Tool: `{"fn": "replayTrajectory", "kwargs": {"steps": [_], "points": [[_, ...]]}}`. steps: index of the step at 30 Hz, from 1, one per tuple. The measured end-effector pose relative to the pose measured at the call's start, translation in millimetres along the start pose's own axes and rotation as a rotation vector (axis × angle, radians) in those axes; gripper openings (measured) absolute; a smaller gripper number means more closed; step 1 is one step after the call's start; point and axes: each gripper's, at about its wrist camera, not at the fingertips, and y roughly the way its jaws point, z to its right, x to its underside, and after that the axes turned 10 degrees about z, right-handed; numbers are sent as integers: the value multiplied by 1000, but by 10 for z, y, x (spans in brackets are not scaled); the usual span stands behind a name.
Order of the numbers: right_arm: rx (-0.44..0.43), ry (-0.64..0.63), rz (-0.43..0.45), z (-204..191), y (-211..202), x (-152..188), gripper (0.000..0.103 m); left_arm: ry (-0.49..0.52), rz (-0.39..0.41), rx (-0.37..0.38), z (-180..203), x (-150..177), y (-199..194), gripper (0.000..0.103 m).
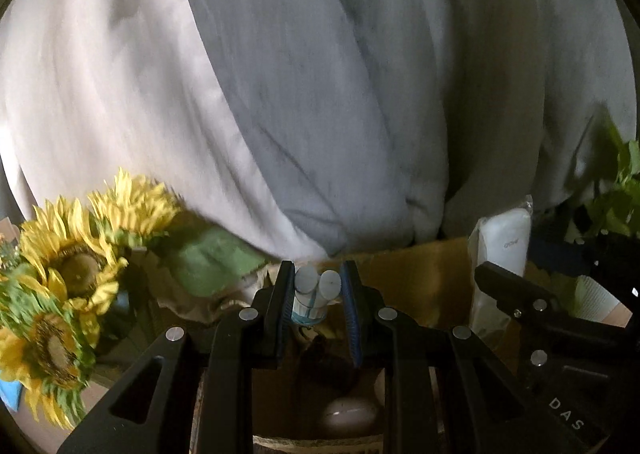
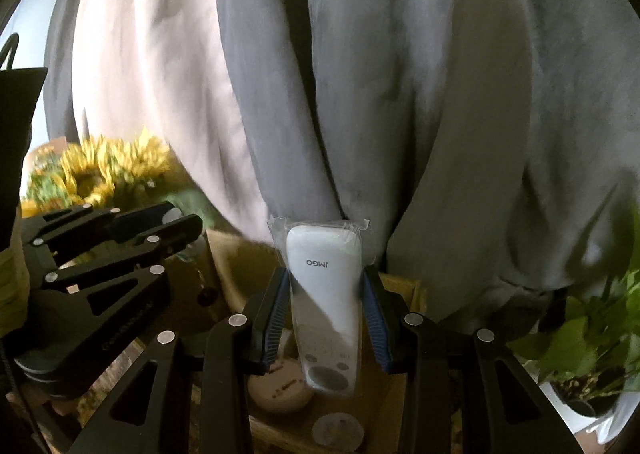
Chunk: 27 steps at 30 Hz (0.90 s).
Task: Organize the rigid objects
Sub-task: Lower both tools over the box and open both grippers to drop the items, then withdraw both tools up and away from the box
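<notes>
Two claws show, each raised before grey and white curtains. From the left wrist, the left claw [image 1: 317, 286] is clamped on a small bundle of white tubes [image 1: 316, 286], held upright above a cardboard box [image 1: 420, 266], sunflowers [image 1: 72, 254] to its left. From the right wrist, the right claw [image 2: 326, 314] is clamped on a bagged white remote [image 2: 324, 294], upright above the box; its label reads "JMGO", upside down.

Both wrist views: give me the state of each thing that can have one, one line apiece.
left gripper: shut on small white tubes.
small white tubes: held upright, lifted.
right gripper: shut on bagged white remote.
bagged white remote: held, logo upside down, plastic bag on.
cardboard box: open, round items lying inside.
sunflowers: in bloom, blurred.
</notes>
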Motion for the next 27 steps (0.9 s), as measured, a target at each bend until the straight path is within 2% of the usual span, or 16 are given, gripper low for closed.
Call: {"fn": "replayTrajectory", "kwargs": {"steps": [2,4,5,9,17,23,27], "points": [[-8,-20,-36,-23,75,47,38,3,-24,1,-2,49,22,27],[-31,-42,-75,-64,135,106,46,14,-28,-14,2,86,4,53],[-29,-45,-76,-72,134,122,55,23,-20,-32,5,95,-31,57],[28,-61,-38,-67,-4,135,64,7,1,-45,-55,101,-151,65],[186,-50,67,-13,-428,30,81,-11,46,-128,-155,132,-569,83],[227,-15,92,-65,-672,-3,84,-32,88,-177,-253,146,-896,88],[221,18,88,-120,-810,11,84,-28,101,-200,-320,194,-1103,91]]}}
